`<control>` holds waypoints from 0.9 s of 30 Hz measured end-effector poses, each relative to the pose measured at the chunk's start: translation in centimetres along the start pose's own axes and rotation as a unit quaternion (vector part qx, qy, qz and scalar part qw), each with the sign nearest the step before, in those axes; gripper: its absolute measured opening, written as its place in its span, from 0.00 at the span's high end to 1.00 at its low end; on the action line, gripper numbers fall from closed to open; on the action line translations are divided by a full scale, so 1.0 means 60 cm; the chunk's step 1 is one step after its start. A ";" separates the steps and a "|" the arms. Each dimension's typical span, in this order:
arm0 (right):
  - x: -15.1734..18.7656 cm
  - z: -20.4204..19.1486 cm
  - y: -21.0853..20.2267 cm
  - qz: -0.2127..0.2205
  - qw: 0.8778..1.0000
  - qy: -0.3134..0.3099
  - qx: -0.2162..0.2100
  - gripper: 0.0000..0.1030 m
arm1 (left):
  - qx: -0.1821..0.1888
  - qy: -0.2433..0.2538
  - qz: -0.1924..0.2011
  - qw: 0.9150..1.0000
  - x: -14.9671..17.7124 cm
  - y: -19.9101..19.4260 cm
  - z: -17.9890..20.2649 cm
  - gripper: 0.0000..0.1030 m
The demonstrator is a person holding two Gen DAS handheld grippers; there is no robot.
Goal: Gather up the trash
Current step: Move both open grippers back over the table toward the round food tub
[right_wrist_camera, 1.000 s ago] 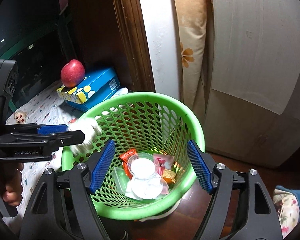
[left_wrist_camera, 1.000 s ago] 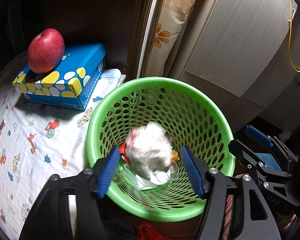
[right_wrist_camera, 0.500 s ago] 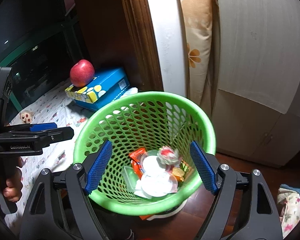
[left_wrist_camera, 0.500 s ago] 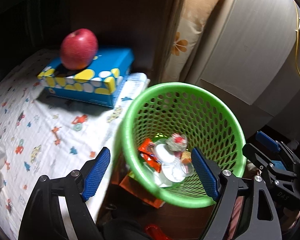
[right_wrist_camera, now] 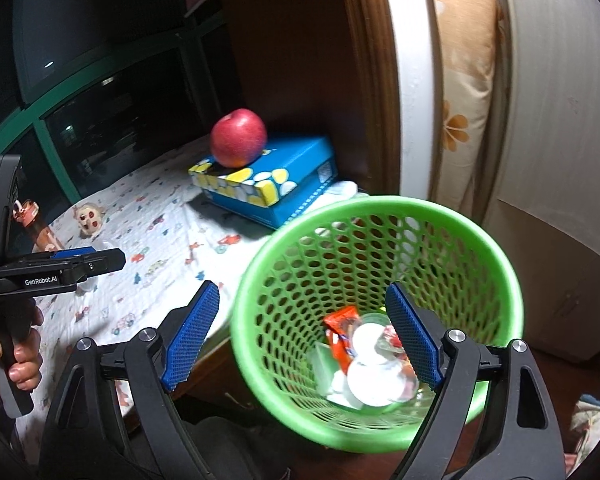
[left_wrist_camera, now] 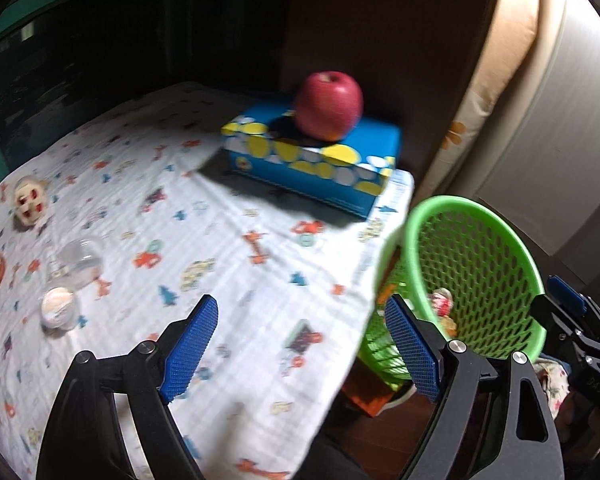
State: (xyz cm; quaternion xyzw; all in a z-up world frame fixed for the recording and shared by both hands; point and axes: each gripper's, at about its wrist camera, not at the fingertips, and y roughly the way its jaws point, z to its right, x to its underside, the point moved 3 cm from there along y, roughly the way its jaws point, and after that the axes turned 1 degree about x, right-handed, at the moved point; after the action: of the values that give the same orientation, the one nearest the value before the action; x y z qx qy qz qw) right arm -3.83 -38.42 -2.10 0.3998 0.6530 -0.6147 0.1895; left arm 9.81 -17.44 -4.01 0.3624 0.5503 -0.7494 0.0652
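Note:
The green mesh basket (right_wrist_camera: 380,216) stands on the floor beside the table and holds wrappers and clear plastic cups (right_wrist_camera: 364,364). It also shows at the right of the left wrist view (left_wrist_camera: 516,248). My left gripper (left_wrist_camera: 300,348) is open and empty above the patterned tablecloth (left_wrist_camera: 228,240). A clear plastic cup (left_wrist_camera: 78,258) and a small round cup (left_wrist_camera: 58,308) lie on the cloth to its left. My right gripper (right_wrist_camera: 300,340) is open and empty over the basket's near rim. The left gripper shows at the left of the right wrist view (right_wrist_camera: 88,262).
A red apple (left_wrist_camera: 328,104) sits on a blue tissue box (left_wrist_camera: 312,160) at the back of the table. A small skull-faced toy (left_wrist_camera: 30,200) lies at far left. A wooden door frame (right_wrist_camera: 364,80), a floral cushion (right_wrist_camera: 460,92) and a pale cabinet stand behind the basket.
My left gripper let a crumpled white wad drop into the basket, then swung left over the table. My right gripper stayed open near the basket.

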 end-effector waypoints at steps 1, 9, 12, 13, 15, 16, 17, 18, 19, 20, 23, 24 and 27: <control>-0.001 -0.008 0.002 -0.001 1.000 -0.002 -0.004 0.17 | -0.010 -0.004 0.003 1.000 0.002 -0.003 -0.014 0.20; -0.010 -0.093 0.025 -0.008 0.999 -0.031 -0.042 0.16 | -0.075 -0.053 0.013 0.996 0.027 -0.025 -0.141 0.20; -0.012 -0.119 0.033 -0.012 0.998 -0.041 -0.053 0.16 | -0.097 -0.078 0.014 0.992 0.039 -0.029 -0.194 0.20; -0.013 -0.127 0.035 -0.012 0.997 -0.043 -0.056 0.16 | -0.102 -0.085 0.014 0.991 0.043 -0.031 -0.208 0.20; -0.015 -0.143 0.041 -0.014 0.997 -0.048 -0.062 0.15 | -0.118 -0.099 0.015 0.988 0.051 -0.033 -0.241 0.20; -0.015 -0.150 0.043 -0.014 0.997 -0.049 -0.065 0.15 | -0.127 -0.103 0.015 0.986 0.055 -0.033 -0.254 0.20; -0.015 -0.157 0.044 -0.015 0.996 -0.051 -0.068 0.15 | -0.135 -0.107 0.014 0.985 0.059 -0.032 -0.269 0.20; -0.015 -0.164 0.046 -0.016 0.996 -0.053 -0.071 0.15 | -0.143 -0.113 0.014 0.983 0.064 -0.032 -0.286 0.20; -0.016 -0.172 0.049 -0.017 0.995 -0.057 -0.074 0.15 | -0.149 -0.117 0.013 0.982 0.066 -0.030 -0.300 0.20; -0.016 -0.180 0.051 -0.018 0.995 -0.060 -0.077 0.15 | -0.156 -0.123 0.010 0.980 0.070 -0.028 -0.317 0.20; -0.015 -0.201 0.060 -0.023 0.994 -0.066 -0.084 0.15 | -0.167 -0.137 0.007 0.976 0.080 -0.023 -0.356 0.20; -0.014 -0.210 0.064 -0.026 0.993 -0.068 -0.088 0.15 | -0.169 -0.138 0.005 0.976 0.083 -0.020 -0.367 0.20; -0.010 -0.231 0.075 -0.034 0.992 -0.077 -0.096 0.15 | -0.171 -0.143 -0.006 0.975 0.088 -0.005 -0.391 0.20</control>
State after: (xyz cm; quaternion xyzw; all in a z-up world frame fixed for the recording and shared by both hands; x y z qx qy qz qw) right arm 3.31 -25.73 -2.21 0.3087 0.7054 -0.5845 0.2558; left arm 16.90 4.73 -10.12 0.2315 0.6576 -0.6886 0.1993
